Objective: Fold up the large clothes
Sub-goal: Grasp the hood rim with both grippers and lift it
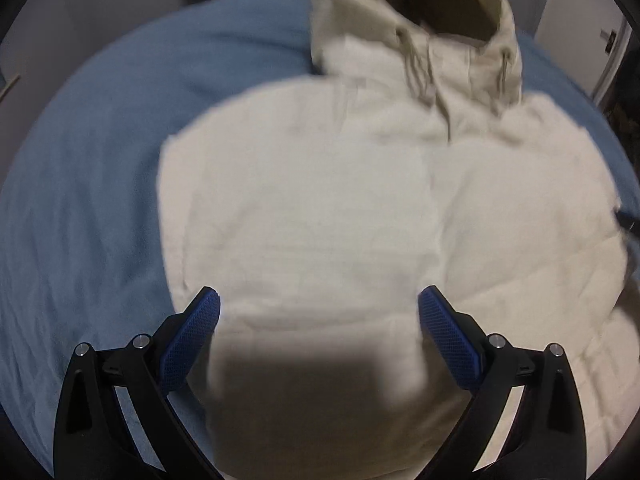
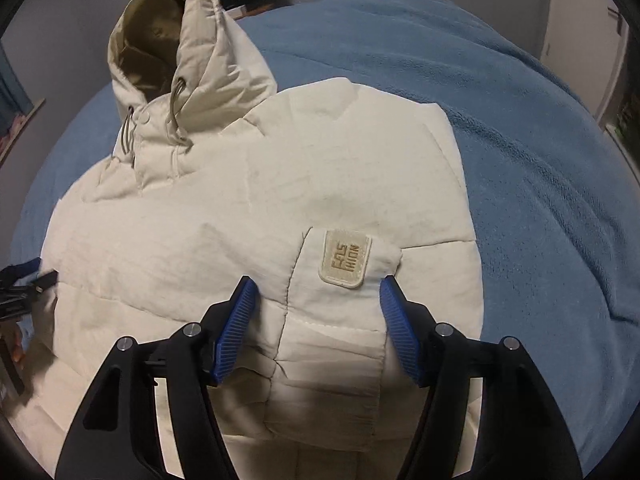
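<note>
Cream quilted hooded puffer jacket lies flat on the blue fleece bed cover, front up, sleeves apparently folded in already. Its long axis runs from the hood at the far end to the hem nearest you. Your right tongs stand apart over the right half, nothing clamped, straddling the sleeve panel with the beige stitched label patch. Your left tongs also stand apart, empty, above the jacket's left half; that view is blurred. Both sit at the near end, jacket directly below and ahead. Likely next: take the hem and fold it toward the hood, each hand on its own side.
</note>
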`<state>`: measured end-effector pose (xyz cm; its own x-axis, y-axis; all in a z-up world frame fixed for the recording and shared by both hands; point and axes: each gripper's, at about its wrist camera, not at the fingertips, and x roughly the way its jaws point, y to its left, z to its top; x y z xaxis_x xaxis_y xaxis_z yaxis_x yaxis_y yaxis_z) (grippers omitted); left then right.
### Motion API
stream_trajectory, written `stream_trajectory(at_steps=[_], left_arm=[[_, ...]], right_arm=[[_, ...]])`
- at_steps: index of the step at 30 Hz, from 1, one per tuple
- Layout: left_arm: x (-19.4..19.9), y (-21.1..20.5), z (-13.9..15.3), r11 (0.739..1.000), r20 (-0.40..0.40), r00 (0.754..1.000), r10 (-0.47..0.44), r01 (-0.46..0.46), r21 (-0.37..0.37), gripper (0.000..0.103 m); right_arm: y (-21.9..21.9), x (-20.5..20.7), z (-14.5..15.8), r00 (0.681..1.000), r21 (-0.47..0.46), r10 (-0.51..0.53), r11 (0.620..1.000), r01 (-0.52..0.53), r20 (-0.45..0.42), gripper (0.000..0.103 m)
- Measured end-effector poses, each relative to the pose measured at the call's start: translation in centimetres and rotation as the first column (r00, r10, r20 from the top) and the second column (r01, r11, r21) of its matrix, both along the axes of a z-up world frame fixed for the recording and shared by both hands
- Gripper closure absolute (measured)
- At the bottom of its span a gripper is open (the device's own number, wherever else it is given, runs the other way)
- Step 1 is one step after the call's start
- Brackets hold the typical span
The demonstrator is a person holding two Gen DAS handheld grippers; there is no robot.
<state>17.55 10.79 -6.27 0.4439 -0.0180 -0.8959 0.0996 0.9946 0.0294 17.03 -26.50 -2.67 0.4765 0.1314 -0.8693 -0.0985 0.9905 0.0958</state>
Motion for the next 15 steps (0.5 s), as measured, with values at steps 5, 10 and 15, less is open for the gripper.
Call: stream_trajectory(at_steps=[5, 10, 15], left_arm=[[0.9, 0.9, 3.1, 0.998, 0.066, 0.998, -0.002, 0.007, -0.068, 0.007], [4.3, 0.8, 6.8, 0.994, 0.148, 0.988, 0.036, -0.020, -0.109, 0.007], [8.1, 0.4, 8.1, 0.991, 0.180, 0.982, 0.065, -0.042, -0.127, 0.007]], right_arm=[[1.2, 1.9, 4.6, 0.990, 0.022, 0.060, 0.998, -0.063, 0.124, 0.034], [5.6, 8.0, 7.1, 0.976, 0.041, 0.085, 0.995, -0.095, 0.201, 0.034], [10.2, 14.4, 8.3, 0.966, 0.100, 0.052, 0.992, -0.080, 0.255, 0.034]])
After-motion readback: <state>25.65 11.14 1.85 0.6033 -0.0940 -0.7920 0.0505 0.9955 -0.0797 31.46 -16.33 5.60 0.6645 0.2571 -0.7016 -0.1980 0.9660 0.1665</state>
